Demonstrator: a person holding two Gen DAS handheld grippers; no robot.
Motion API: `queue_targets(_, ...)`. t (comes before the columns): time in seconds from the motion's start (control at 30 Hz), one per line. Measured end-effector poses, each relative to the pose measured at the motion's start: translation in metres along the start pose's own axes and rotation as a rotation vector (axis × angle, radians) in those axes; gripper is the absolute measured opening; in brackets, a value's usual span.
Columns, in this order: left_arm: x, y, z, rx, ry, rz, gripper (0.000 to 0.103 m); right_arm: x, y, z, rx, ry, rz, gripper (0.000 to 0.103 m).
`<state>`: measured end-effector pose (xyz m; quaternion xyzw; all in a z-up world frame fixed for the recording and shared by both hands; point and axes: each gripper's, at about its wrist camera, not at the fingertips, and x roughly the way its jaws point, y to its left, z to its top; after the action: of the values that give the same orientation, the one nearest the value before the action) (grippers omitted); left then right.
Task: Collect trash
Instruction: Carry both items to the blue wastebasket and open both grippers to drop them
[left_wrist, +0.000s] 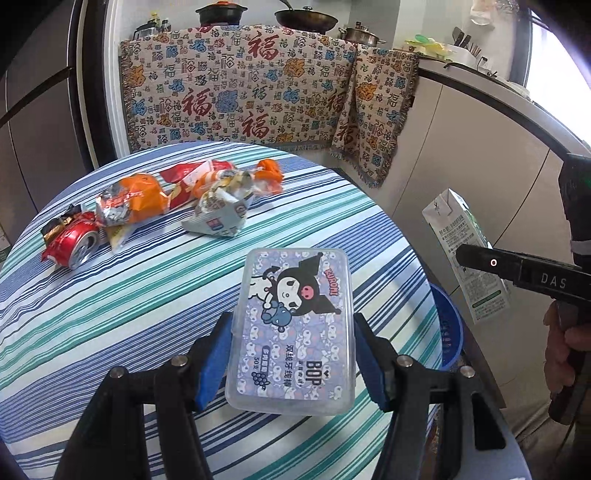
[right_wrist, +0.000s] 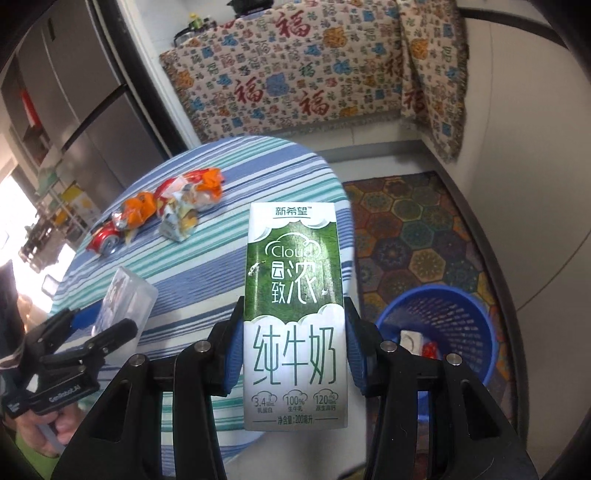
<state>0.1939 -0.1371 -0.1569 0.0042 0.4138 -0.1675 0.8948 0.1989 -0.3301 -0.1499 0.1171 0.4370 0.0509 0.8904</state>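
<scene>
Closest to me, at the bottom centre of the left wrist view, my left gripper (left_wrist: 293, 365) holds the clear floss-pick box (left_wrist: 291, 328) by its two long sides; the blue pads (left_wrist: 214, 363) press on the plastic and the box stands out forward above the striped tablecloth (left_wrist: 110, 314). In the right wrist view my right gripper (right_wrist: 293, 347) is closed on the milk carton (right_wrist: 295, 314), which stands upright between the pads, with its printed front toward the camera.

A little farther, at the lower right of the right wrist view, the blue basket (right_wrist: 443, 332) sits on the floor beside the table, and some trash already lies in it. The carton is not above the basket; it appears left of the rim.

I judge that the risk is at the drop. If I release the carton before it is really over the opening, it can hit the rim and fall on the patterned rug (right_wrist: 413, 236). The smooth box is held only at its edges, so a fast swing could let it slip. The two grippers are also near each other, and they may collide at the basket.

Farther back, at the upper left on the table, a crushed red can (left_wrist: 72, 243), an orange wrapper (left_wrist: 136, 201) and a folded paper packet (left_wrist: 218, 210) wait. Beyond hangs a patterned cloth (left_wrist: 258, 99).
</scene>
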Motion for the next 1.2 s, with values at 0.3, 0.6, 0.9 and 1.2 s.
queue_targets(0.3, 0.014, -0.064, 0.016, 0.07, -0.005, -0.073, 0.063, -0.011, -0.066, -0.008, 0.095, 0.014, -0.131, 0.048)
queue_targets(0.6, 0.045, -0.138, 0.027, 0.14, 0.021, -0.141, 0.063, -0.023, -0.124, -0.004, 0.159, 0.022, -0.214, 0.048)
queue_targets(0.9, 0.104, -0.194, 0.024, 0.164, 0.082, -0.185, 0.063, -0.004, -0.196, -0.015, 0.263, 0.031, -0.228, 0.048)
queue_targets(1.2, 0.17, -0.229, 0.003, 0.186, 0.152, -0.197, 0.063, 0.014, -0.237, -0.03, 0.327, 0.078, -0.216, 0.049)
